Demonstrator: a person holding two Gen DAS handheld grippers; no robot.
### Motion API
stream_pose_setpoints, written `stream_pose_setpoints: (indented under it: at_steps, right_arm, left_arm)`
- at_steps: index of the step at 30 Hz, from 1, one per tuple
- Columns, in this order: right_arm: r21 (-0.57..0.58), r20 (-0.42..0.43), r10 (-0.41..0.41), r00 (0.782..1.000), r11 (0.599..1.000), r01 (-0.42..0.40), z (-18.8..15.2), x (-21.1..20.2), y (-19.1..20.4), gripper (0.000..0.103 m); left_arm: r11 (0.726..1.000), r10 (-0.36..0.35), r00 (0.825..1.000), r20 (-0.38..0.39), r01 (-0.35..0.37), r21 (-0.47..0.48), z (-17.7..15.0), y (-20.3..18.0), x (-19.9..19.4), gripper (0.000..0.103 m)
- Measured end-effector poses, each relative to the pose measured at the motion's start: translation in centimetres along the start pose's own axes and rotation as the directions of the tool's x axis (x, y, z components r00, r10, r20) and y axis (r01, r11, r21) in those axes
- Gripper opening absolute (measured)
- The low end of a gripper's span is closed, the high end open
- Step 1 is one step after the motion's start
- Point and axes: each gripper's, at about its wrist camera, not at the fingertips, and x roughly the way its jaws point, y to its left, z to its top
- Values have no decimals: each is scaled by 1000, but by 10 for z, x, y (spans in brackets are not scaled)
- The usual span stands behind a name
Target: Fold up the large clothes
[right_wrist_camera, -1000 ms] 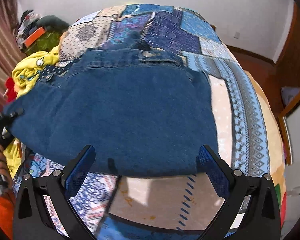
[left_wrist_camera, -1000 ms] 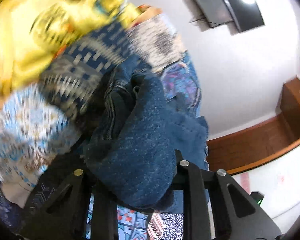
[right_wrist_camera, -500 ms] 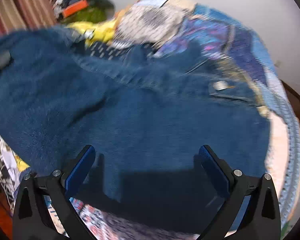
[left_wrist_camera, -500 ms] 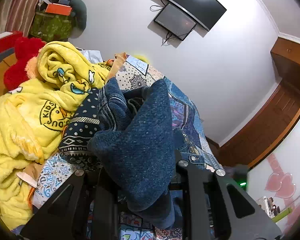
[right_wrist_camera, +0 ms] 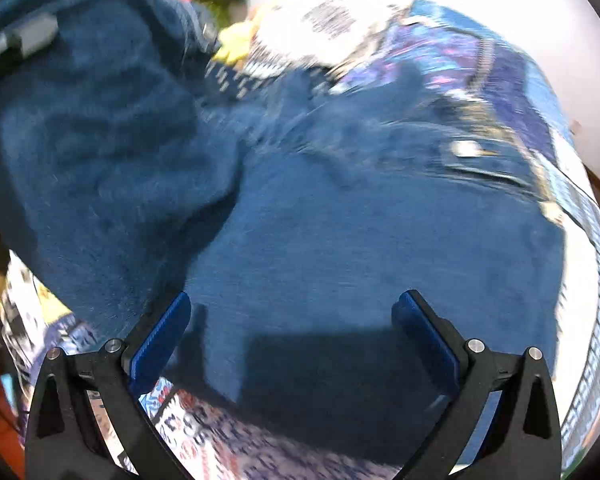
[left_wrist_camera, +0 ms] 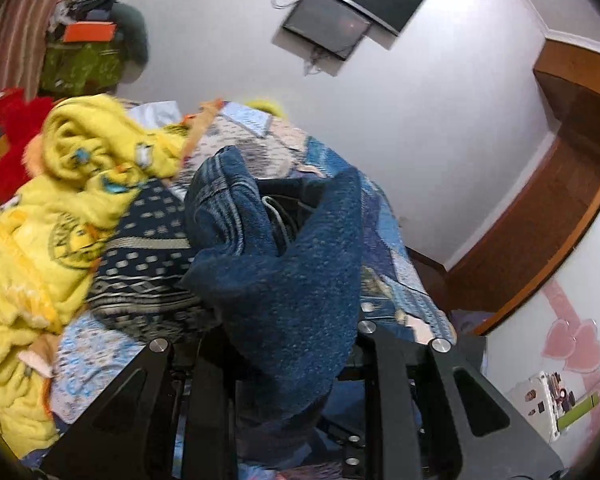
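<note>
A pair of dark blue jeans (right_wrist_camera: 380,216) lies on the patterned blue bedspread (right_wrist_camera: 540,92). My left gripper (left_wrist_camera: 288,360) is shut on a bunched end of the jeans (left_wrist_camera: 284,280) and holds it lifted above the bed. In the right wrist view that lifted end (right_wrist_camera: 92,128) hangs at the left, with the left gripper's body above it. My right gripper (right_wrist_camera: 292,344) is open and empty, its blue pads (right_wrist_camera: 160,340) just above the near edge of the jeans.
A yellow fleece garment (left_wrist_camera: 52,232) is heaped on the left of the bed, with a red plush (left_wrist_camera: 8,152) behind it. A TV (left_wrist_camera: 356,4) hangs on the white wall. Wooden trim (left_wrist_camera: 548,208) stands at the right.
My left gripper has lifted the bunched jeans end up and swung it over the bed. My right gripper has moved closer to the jeans and stayed open.
</note>
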Motion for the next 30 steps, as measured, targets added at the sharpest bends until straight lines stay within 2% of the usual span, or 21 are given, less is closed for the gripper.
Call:
stream_pose_setpoints:
  at_steps: [3, 6, 9, 13, 15, 16, 20, 24, 27, 30]
  right_arm:
    - [83, 64, -25, 998, 996, 20, -10, -32, -35, 103]
    - [165, 110, -103, 989, 983, 84, -26, -62, -72, 103]
    - [233, 120, -167, 979, 963, 136, -45, -82, -107, 103]
    - [323, 110, -207, 972, 932, 162, -70, -97, -145, 103]
    - [368, 104, -222, 969, 914, 170, -83, -104, -162, 103]
    - [390, 100, -226, 969, 905, 171, -90, -107, -170, 103]
    - [466, 89, -241, 966, 868, 173, -116, -120, -198, 103]
    - [501, 88, -255, 963, 847, 179, -130, -133, -212, 103]
    - [508, 106, -263, 959, 843, 175, -134, -147, -211, 103]
    - [497, 141, -262, 955, 853, 161, -135, -162, -203, 103]
  left_arm:
    - [999, -30, 1000, -11, 30, 40, 0, -36, 14, 21]
    - [993, -90, 995, -42, 93, 78, -9, -81, 36, 21]
    - [980, -136, 986, -97, 148, 134, -29, -128, 63, 21]
    - [953, -165, 957, -237, 217, 212, -74, -181, 108, 21]
    - [939, -137, 944, -299, 221, 265, -95, -196, 125, 21]
    - [924, -102, 934, -342, 216, 315, -113, -204, 136, 21]
    - [901, -1, 901, -434, 189, 390, -154, -204, 157, 21]
    - [892, -4, 894, -448, 206, 403, -157, -203, 150, 24]
    - [867, 16, 885, -465, 219, 447, -155, -203, 138, 33]
    - [858, -15, 879, -477, 256, 445, -156, -201, 122, 42]
